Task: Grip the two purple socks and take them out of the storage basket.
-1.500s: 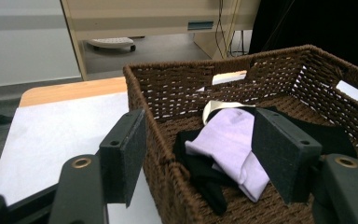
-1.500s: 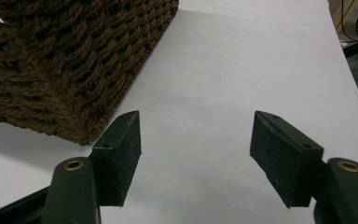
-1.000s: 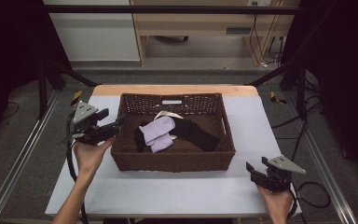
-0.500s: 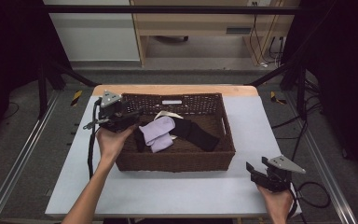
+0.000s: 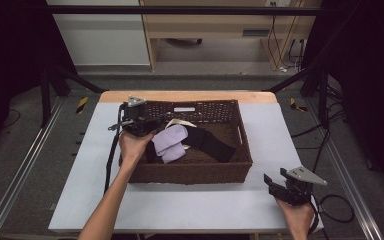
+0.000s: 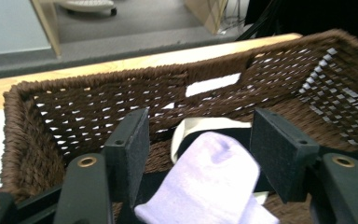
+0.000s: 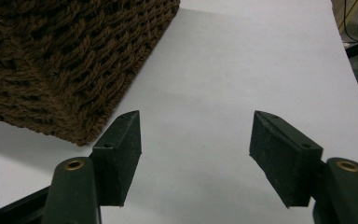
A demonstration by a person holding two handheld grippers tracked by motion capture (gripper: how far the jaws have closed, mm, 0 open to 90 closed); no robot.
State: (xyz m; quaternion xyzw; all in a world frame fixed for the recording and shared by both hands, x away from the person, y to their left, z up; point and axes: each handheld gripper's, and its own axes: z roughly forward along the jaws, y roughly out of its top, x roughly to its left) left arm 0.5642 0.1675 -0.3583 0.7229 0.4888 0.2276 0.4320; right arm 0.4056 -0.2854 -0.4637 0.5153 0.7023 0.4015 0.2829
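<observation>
Left tool point(image 6: 198, 149) reaches into the wicker basket point(image 5: 240, 162), jaws spread over a lavender sock point(image 6: 205, 186); right tool point(image 7: 196, 154) rests released on the bench point(image 5: 180, 202).

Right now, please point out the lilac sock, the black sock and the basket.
lilac sock point(image 5: 169, 141), high view, middle of its body.
black sock point(image 5: 215, 145), high view, middle of its length.
basket point(image 5: 190, 172), high view, outer near wall.

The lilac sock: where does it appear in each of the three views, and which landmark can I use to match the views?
High view: lilac sock lies inside the basket, left of centre, beside the left gripper.
Left gripper view: bottom centre, between the open jaws.
Right gripper view: not in it.
Shared landmark: the brown woven basket.
</observation>
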